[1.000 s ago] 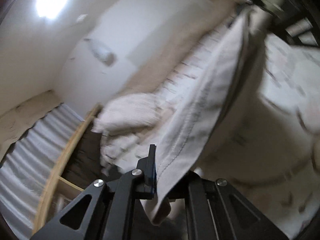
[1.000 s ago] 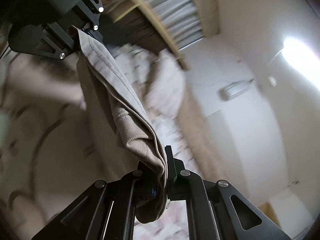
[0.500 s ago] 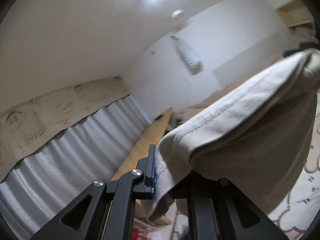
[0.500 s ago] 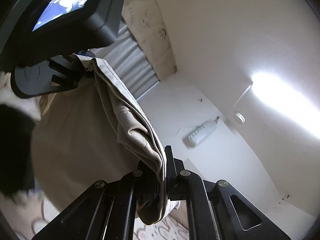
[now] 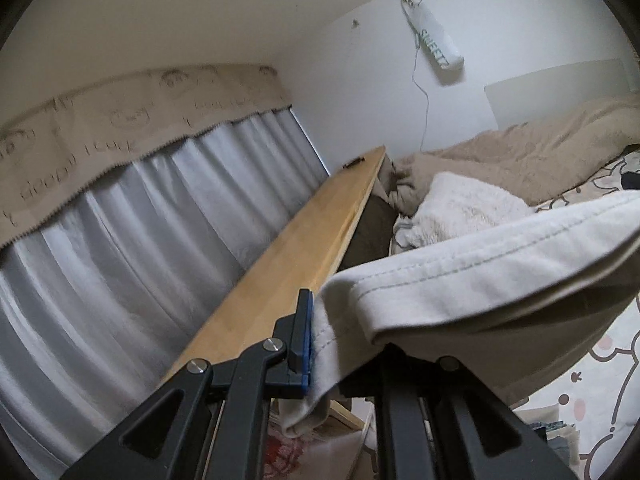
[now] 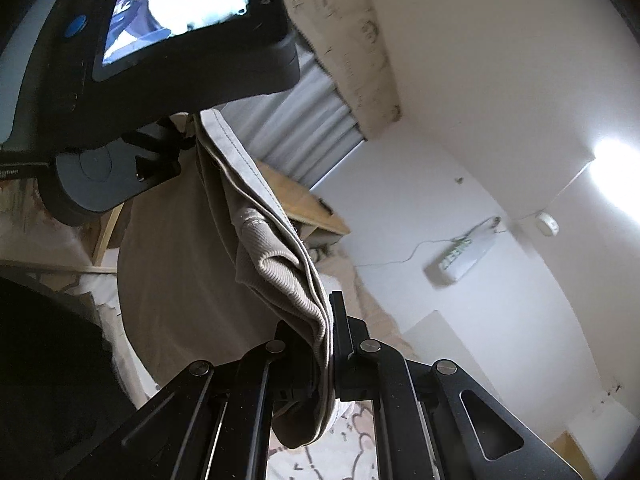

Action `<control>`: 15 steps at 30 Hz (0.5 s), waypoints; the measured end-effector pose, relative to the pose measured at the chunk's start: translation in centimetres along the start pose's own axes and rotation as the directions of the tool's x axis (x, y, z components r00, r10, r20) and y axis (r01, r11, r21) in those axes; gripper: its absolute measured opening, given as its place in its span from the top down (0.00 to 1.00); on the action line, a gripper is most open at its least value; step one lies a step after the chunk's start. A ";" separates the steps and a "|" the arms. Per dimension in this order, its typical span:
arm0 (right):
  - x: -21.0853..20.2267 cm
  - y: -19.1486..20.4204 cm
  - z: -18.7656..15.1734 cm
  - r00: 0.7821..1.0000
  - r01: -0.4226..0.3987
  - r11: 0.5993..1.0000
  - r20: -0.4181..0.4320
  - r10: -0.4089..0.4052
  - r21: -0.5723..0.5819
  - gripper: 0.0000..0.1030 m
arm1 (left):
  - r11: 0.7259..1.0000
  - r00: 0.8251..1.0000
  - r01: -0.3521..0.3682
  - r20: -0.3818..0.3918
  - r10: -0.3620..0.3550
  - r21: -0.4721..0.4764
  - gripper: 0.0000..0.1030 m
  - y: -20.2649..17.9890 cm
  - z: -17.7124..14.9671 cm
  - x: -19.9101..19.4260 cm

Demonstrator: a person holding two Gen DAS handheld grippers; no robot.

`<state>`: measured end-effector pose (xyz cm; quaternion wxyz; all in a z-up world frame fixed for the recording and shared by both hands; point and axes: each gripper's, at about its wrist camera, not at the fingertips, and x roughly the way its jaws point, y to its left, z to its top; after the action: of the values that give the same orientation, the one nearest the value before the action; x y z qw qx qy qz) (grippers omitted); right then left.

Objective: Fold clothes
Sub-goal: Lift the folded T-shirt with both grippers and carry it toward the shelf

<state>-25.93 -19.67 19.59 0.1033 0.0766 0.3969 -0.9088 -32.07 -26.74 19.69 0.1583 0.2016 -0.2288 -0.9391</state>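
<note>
- Left gripper (image 5: pixel 320 344): jaws nearly closed, pinching the stitched hem of a beige garment (image 5: pixel 480 264); a small tail of cloth hangs below the pads.
- Right gripper (image 6: pixel 326 344): jaws nearly closed on a bunched ribbed edge of the same garment, the cloth squeezed between the fingers (image 6: pixel 338 320).
- In the right wrist view, the garment runs from the right gripper up to the left one, with the left gripper's camera screen (image 6: pixel 172 4) above it; the edge is stretched between them and the body sags below.
- The garment hangs in the air above the bed (image 5: pixel 608 364), not lying on it; the bed's patterned sheet shows under the cloth.
- Beyond the bed: fluffy white pillow (image 5: pixel 464 208), tan blanket (image 5: pixel 540 148), wooden rail (image 5: pixel 296 248) along the bed's side, grey curtain (image 5: pixel 140 240) behind the rail.
- Step, as a judgement: garment is lifted and spread, no fold visible yet.
- Next move likely calls for lowering it flat onto the bed, keeping both pinches and the edge taut so it lands unwrinkled.
</note>
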 end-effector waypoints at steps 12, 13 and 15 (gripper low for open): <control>-5.8 4.5 -3.2 0.997 -0.039 0.993 0.063 0.047 -0.115 0.93 | 0.996 0.999 0.037 0.034 -0.040 0.085 0.89 1.1 -6.1 -3.9; -7.2 5.2 -3.2 0.995 -0.046 0.991 0.079 0.056 -0.129 0.93 | 0.995 0.998 0.043 0.043 -0.048 0.095 0.89 1.8 -6.9 -4.6; -9.7 6.8 -3.5 0.991 -0.061 0.987 0.105 0.077 -0.151 0.93 | 0.988 0.995 0.054 0.071 -0.065 0.147 0.89 3.1 -9.8 -6.8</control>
<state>-14.69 -20.35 14.62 0.1621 0.0319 0.4539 -0.8756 -21.08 -30.32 15.35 0.1062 0.1837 -0.2959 -0.9314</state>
